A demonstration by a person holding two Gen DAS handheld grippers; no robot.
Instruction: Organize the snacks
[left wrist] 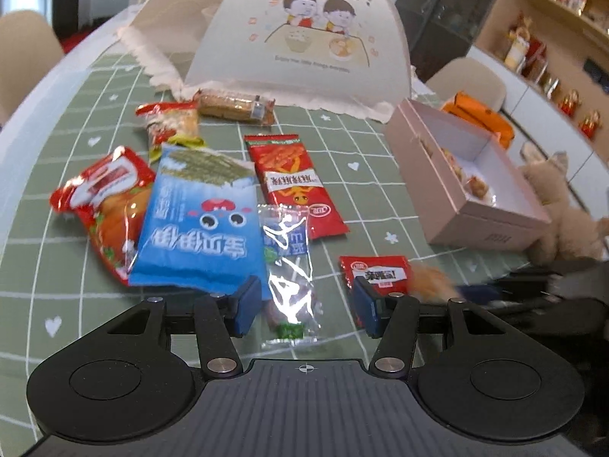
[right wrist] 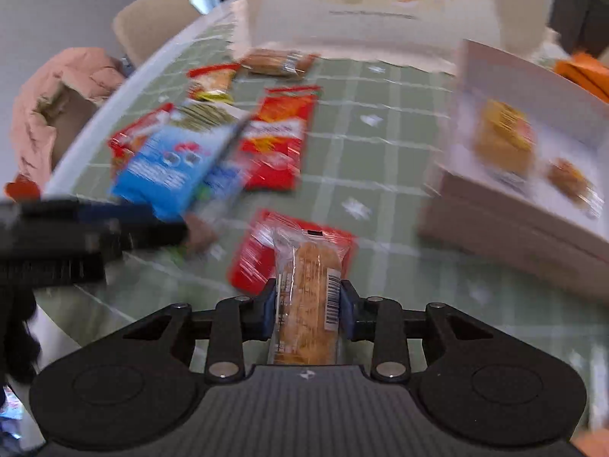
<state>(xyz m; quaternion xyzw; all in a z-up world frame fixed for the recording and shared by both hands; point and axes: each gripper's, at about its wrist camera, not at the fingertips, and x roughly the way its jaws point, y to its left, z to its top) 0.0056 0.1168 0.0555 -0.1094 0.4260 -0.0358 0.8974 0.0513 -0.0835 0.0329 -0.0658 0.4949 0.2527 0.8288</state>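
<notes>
Clearly the right hand-held gripper [right wrist: 307,306] is clamped on a clear-wrapped biscuit bar [right wrist: 307,297] at lower centre, lifted for the pink box [right wrist: 506,224] at right, whose open top faces it. The left hand-held gripper [left wrist: 306,304] hangs wide above a clear candy packet [left wrist: 291,266]. Bare bench [right wrist: 380,175] between pile and box leaves room; the box's near wall needs clearing.

left gripper [left wrist: 306,306]: jaws wide apart, low over table, nothing between them | right gripper [right wrist: 307,310]: jaws clamped on snack bar [right wrist: 307,304], blurred
</notes>
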